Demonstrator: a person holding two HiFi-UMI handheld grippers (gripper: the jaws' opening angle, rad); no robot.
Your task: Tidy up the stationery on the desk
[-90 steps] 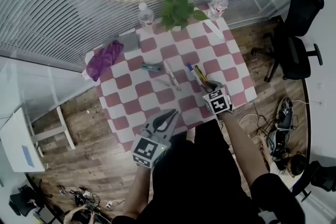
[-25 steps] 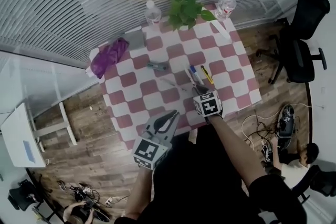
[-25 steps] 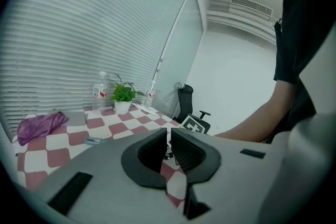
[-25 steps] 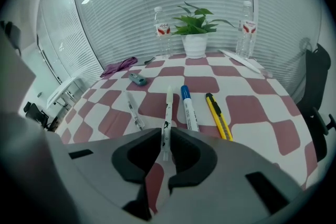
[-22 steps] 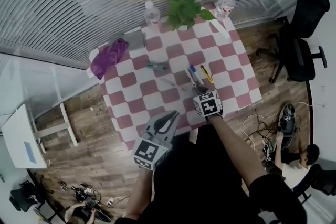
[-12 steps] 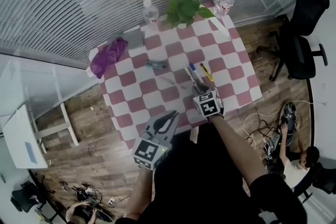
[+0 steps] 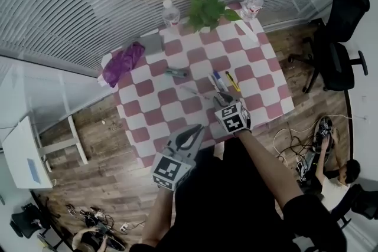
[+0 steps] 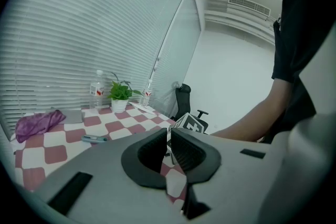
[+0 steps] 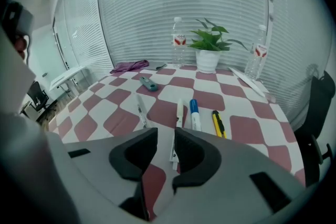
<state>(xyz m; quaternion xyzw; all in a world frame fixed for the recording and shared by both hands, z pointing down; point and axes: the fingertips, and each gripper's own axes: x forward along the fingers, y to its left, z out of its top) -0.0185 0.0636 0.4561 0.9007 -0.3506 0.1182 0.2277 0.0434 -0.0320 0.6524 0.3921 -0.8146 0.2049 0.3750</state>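
The right tongs (image 9: 165, 136) have just been opening and now stand half apart, the white pen (image 9: 180, 112) lying loose between them; it seems placed parallel to the blue marker (image 9: 195, 113) and yellow knife (image 9: 218, 123) to form a row on the desk (image 9: 173, 93); the left tongs (image 8: 169, 136) are closed, empty, idle; the red labels on the water bottles (image 9: 179, 39) are unreadable

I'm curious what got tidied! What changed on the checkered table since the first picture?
The white pen moved right in the head view: it lay alone, now it lies beside the blue marker and yellow cutter. The right gripper has just been opening its jaws, letting the pen go; its near end lies loose between them. The left gripper stayed shut and empty. The teal tool, plant and bottles stayed put.
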